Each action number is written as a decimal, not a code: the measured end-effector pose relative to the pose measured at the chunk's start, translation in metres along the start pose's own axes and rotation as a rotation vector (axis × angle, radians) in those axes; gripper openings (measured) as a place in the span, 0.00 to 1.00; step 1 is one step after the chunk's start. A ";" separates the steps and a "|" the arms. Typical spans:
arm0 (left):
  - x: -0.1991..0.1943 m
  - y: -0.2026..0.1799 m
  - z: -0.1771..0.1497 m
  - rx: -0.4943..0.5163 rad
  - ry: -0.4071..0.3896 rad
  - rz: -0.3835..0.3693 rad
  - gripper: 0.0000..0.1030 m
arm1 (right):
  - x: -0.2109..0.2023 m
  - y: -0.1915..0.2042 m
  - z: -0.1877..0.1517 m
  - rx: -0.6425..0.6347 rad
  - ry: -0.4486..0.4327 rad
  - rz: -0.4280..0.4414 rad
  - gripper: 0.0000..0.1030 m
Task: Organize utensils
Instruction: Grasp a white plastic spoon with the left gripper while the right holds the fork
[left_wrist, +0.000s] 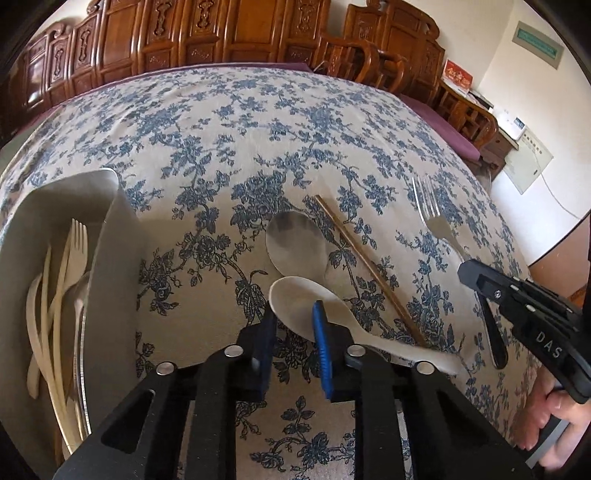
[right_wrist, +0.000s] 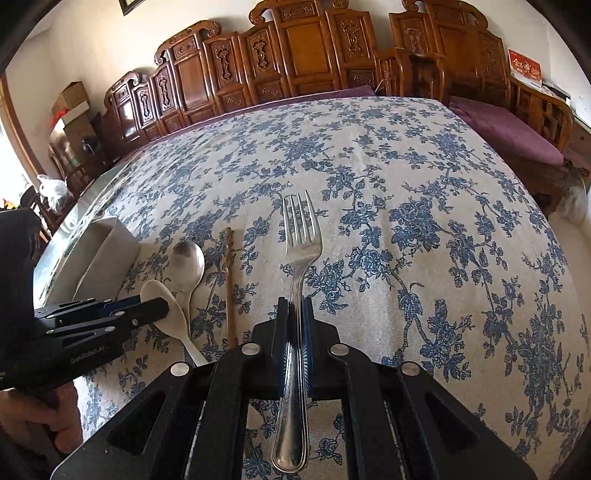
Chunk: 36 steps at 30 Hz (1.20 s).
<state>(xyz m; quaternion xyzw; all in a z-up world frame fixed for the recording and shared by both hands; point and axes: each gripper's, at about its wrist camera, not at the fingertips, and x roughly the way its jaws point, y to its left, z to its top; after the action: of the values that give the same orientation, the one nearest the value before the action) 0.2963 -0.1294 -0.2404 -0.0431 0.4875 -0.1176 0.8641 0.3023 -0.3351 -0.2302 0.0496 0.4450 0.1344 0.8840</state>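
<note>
My right gripper is shut on the handle of a metal fork, tines pointing away; the fork also shows in the left wrist view with the right gripper. My left gripper is open, its jaws either side of the bowl of a white ceramic spoon lying on the cloth; the spoon shows in the right wrist view under the left gripper. A metal spoon and a brown chopstick lie just beyond.
A grey utensil box stands at the left, holding pale plastic forks and knives. The blue-flowered tablecloth covers the table. Carved wooden chairs line the far side.
</note>
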 end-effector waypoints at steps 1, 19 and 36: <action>-0.002 0.000 0.000 0.000 -0.005 0.003 0.15 | 0.000 0.001 0.000 0.001 0.000 0.004 0.08; -0.071 0.009 0.009 0.042 -0.106 0.017 0.04 | -0.004 0.026 -0.004 -0.038 -0.007 0.023 0.08; -0.138 0.017 0.009 0.094 -0.217 0.098 0.04 | -0.023 0.051 -0.016 -0.083 -0.033 0.064 0.08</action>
<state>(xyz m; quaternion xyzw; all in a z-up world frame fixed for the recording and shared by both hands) 0.2386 -0.0796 -0.1240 0.0087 0.3867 -0.0926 0.9175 0.2665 -0.2931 -0.2108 0.0292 0.4224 0.1801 0.8879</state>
